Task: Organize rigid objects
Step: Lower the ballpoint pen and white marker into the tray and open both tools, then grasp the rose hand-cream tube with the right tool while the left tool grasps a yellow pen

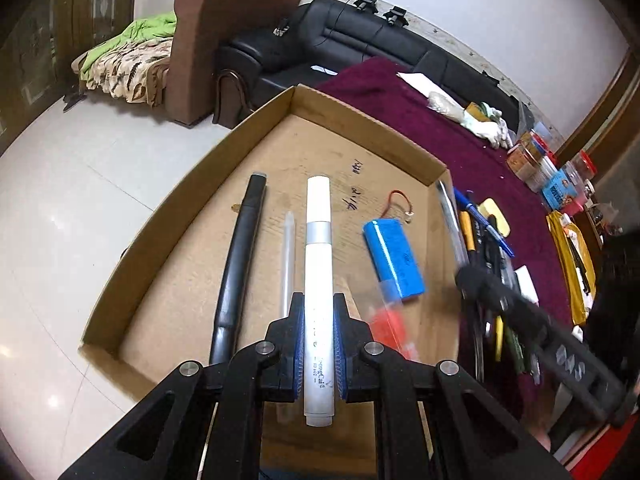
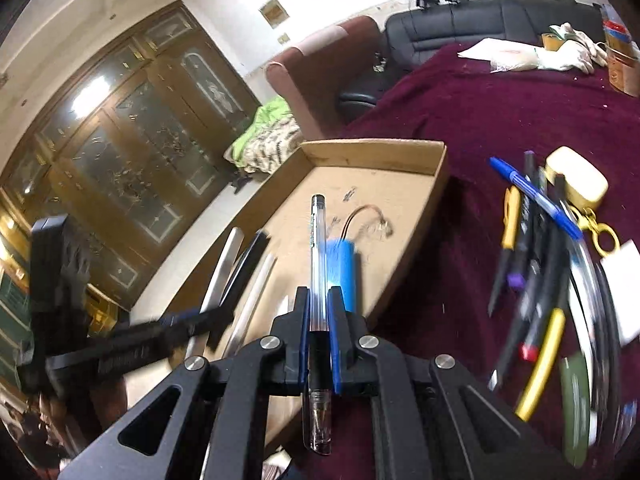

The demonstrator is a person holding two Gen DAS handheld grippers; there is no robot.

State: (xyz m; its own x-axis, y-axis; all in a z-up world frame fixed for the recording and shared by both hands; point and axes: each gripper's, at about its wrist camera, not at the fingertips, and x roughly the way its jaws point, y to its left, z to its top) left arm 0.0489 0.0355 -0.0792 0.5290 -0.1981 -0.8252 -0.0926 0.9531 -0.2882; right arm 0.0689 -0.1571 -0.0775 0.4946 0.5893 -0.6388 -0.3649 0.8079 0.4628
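Left wrist view: left gripper (image 1: 319, 344) at lower centre, clamped on white marker (image 1: 318, 280) pointing up-frame over cardboard tray (image 1: 360, 120); on tray floor a black stick (image 1: 240, 264) left of centre, a translucent tube (image 1: 287, 256) just beside the marker, a blue battery pack (image 1: 394, 258) right of centre; blurred right gripper (image 1: 472, 280) at right, over pile of pens (image 1: 486, 240) on maroon cloth (image 1: 400, 92). Right wrist view: right gripper (image 2: 319, 320) at lower centre, closed on clear ballpoint pen (image 2: 318, 248) over tray's near right edge, battery pack just behind; pens at right; left gripper blurred at lower left.
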